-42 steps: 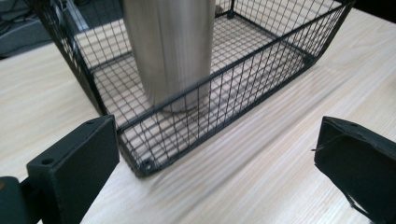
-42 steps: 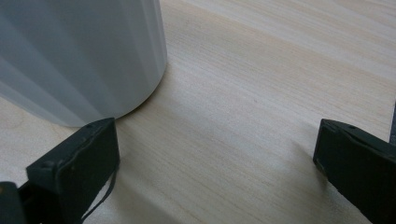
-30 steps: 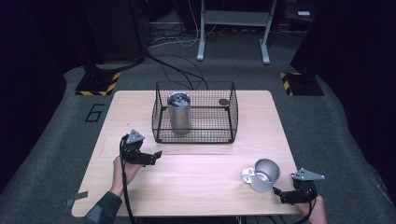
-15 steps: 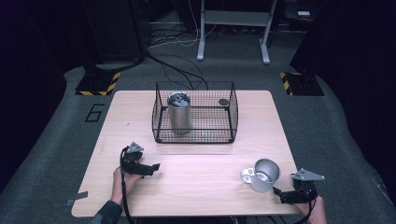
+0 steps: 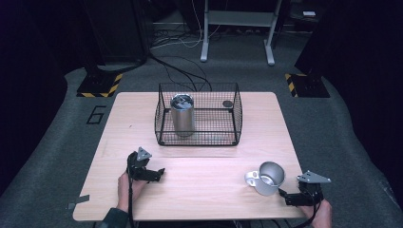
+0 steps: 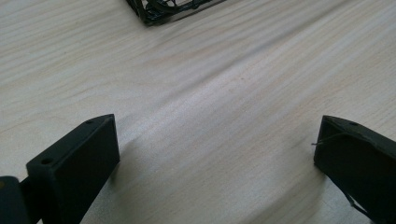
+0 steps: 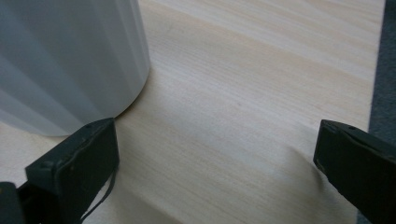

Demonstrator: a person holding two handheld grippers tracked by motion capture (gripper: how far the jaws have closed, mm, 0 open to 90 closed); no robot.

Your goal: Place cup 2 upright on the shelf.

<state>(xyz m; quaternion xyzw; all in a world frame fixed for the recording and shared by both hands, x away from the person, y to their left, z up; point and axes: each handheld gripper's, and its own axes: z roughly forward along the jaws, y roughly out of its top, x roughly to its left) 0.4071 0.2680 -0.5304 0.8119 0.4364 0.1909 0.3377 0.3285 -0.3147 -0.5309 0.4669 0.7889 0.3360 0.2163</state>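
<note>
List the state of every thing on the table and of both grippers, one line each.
Left gripper: open, nothing between its fingers, low over bare wood.
Right gripper: open, empty, just beside the mug.
Mug: upright on the table, not gripped, looks empty.
Steel tumbler: upright inside the basket.
Wire basket: upright on the table, open at the top.
Small dark disc: lies flat in the basket's far right corner.
</note>
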